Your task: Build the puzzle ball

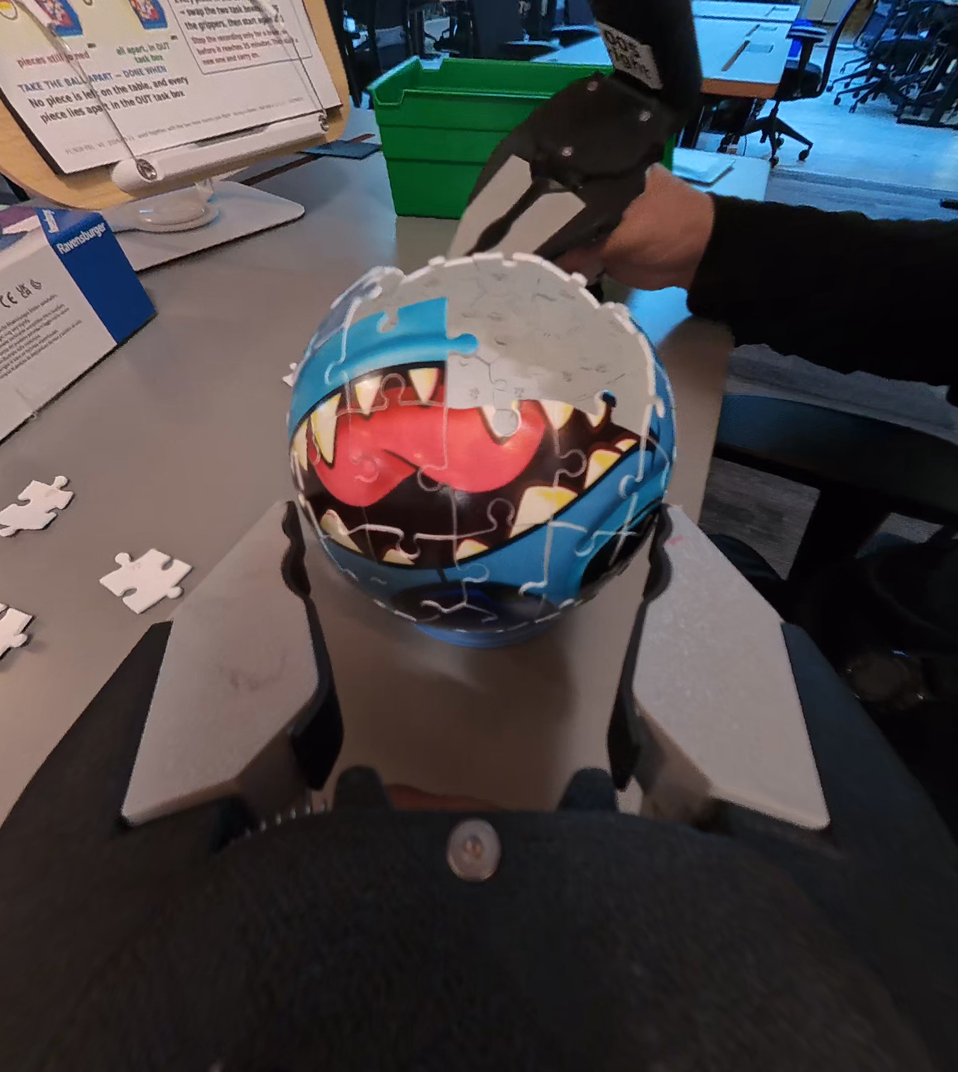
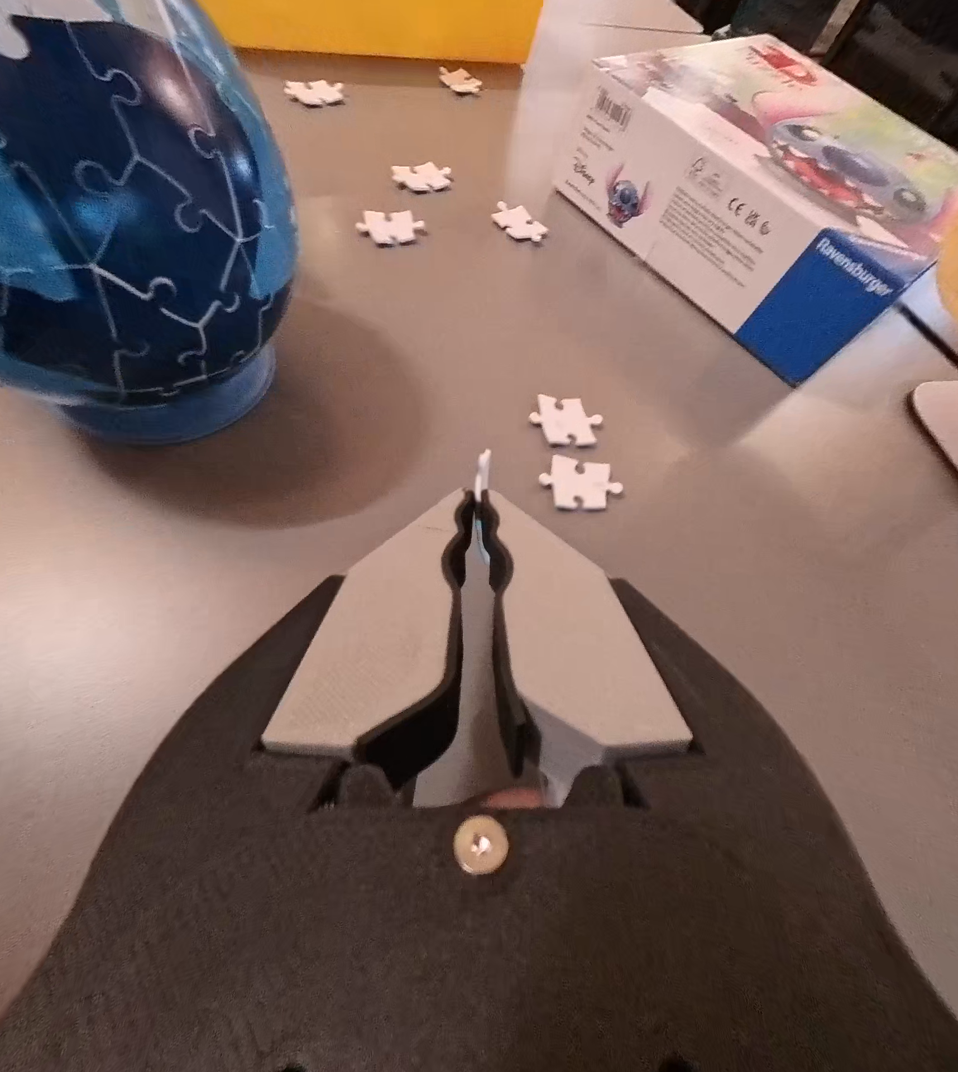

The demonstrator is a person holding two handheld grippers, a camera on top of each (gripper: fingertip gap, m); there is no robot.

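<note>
so the ball [image 1: 479, 452] stands on its blue ring base [image 2: 175, 406] on the grey table [image 2: 117, 609], near its right edge, mostly built: the toothy mouth and blue lower half are joined, while a gap high on the near face shows the white inside of the far pieces.

left gripper [image 1: 476, 557] is spread wide, one finger on each side of the ball's lower half; whether the pads actually touch it cannot be told. right gripper [image 2: 478, 499] is pinched closed on a single piece [image 2: 483, 464], held edge-on so only a thin white sliver pokes past the tips. in the left view it sits just behind the ball's top rim.

loose pieces lie white side up on the table: two [image 2: 572, 452] just right of the right tips, more [image 2: 421, 177] farther off, beside the box [image 2: 755, 220]. a green bin [image 1: 453, 139] and an instruction stand [image 1: 134, 87] sit at the far side.

step in hand, by the look of it: carrying one piece to the gap. next the piece needs turning flat to the curve, printed side out, tabs lined with the open edge, then pressed in while the left gripper steadies the ball against rolling off its base.
</note>
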